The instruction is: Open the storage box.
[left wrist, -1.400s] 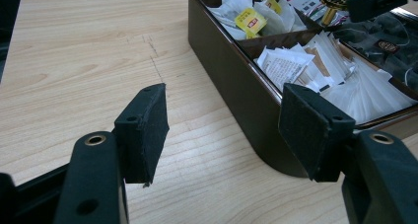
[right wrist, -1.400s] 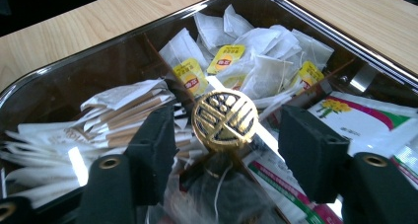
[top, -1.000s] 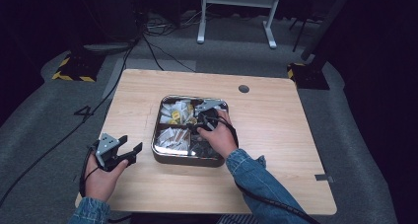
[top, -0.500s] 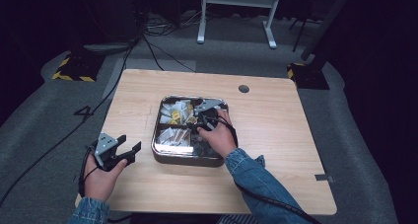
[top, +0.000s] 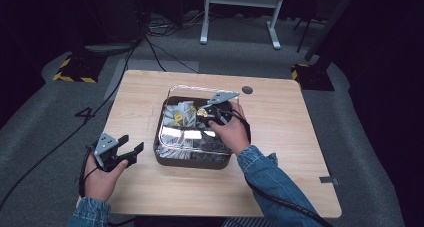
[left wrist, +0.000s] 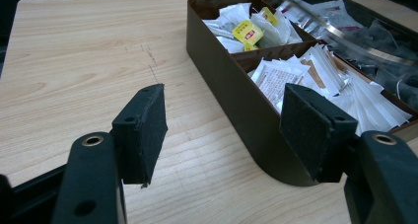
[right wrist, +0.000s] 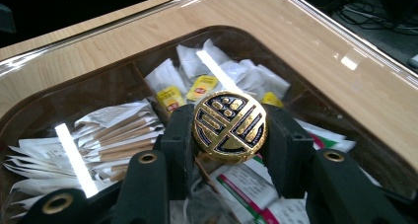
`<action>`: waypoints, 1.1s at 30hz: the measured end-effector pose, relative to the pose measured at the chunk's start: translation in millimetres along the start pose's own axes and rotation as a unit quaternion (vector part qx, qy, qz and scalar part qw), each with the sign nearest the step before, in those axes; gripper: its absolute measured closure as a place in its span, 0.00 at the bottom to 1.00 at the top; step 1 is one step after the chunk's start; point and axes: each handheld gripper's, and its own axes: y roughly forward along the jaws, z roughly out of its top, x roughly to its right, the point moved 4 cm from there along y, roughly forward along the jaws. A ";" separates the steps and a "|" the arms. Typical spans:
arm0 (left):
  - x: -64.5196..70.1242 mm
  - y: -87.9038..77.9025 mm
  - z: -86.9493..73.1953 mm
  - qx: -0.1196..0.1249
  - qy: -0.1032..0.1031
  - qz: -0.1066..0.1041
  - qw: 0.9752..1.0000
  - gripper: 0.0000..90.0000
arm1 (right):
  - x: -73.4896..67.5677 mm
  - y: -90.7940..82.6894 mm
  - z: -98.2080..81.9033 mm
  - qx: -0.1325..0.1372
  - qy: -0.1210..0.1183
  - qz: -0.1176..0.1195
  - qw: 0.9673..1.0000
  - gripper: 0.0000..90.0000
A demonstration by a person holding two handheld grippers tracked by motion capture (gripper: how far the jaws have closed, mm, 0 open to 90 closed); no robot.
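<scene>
A dark box (top: 192, 162) with compartments of tea bags and paper sachets stands mid-table. Its clear lid (top: 185, 133) has a round gold knob (top: 203, 111). My right gripper (top: 207, 113) is shut on that knob and holds the lid just above the box. In the right gripper view the knob (right wrist: 229, 126) sits pinched between both pads of the right gripper (right wrist: 230, 135), and the lid (right wrist: 123, 61) mirrors the lights. My left gripper (top: 131, 143) rests open at the table's front left. In its own view the left gripper (left wrist: 224, 130) has nothing between its pads, close to the box wall (left wrist: 231, 86).
A round cable hole (top: 247, 90) sits in the table's far right part. Behind the table stand a white metal frame (top: 240, 17) and loose cables on the floor. Yellow tea bags (left wrist: 248, 32) lie in the box's far compartment.
My right hand has risen a little with the knob, and the lid has come up with it. The left gripper has stayed in place.
</scene>
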 end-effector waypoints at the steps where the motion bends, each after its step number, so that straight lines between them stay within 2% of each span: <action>1: 0.0 0.0 0.0 0.000 0.000 0.000 1.000 0.39 | 0.0 0.0 0.0 0.000 0.000 0.000 1.000 0.65; 8: -0.4 4.4 0.7 -0.016 0.005 0.002 1.000 0.39 | 18.2 -30.7 -5.0 0.007 0.012 -0.018 1.000 0.65; 9: -0.4 4.4 0.7 -0.016 0.005 0.002 1.000 0.39 | 18.2 -30.7 -5.0 0.007 0.012 -0.018 1.000 0.65; 10: -0.4 5.2 0.6 -0.017 0.004 0.002 1.000 0.39 | 23.6 -38.8 -8.1 0.008 0.015 -0.024 1.000 0.65; 18: 1.9 9.1 4.4 -0.012 -0.001 0.001 1.000 0.38 | 50.1 -71.6 -22.9 0.021 0.038 -0.045 0.998 0.65; 19: 1.9 9.1 4.4 -0.012 -0.001 0.001 1.000 0.38 | 50.1 -71.6 -22.9 0.021 0.038 -0.045 0.998 0.65; 21: 2.2 8.8 4.4 -0.013 0.001 0.002 1.000 0.38 | 57.2 -78.7 -26.3 0.022 0.044 -0.052 0.997 0.65; 24: -0.3 6.6 4.6 -0.012 0.004 0.023 1.000 0.37 | 71.1 -91.9 -33.8 0.021 0.052 -0.065 0.996 0.65; 27: -1.2 4.8 4.9 -0.006 -0.003 0.025 1.000 0.39 | 78.4 -98.3 -38.5 0.018 0.058 -0.072 0.996 0.65; 28: -1.8 3.6 5.1 -0.006 -0.004 0.025 1.000 0.39 | 86.0 -104.3 -43.7 0.016 0.063 -0.082 0.994 0.65; 33: 1.0 3.6 3.4 -0.012 0.004 0.023 1.000 0.39 | 101.7 -116.3 -59.2 0.013 0.079 -0.099 0.992 0.65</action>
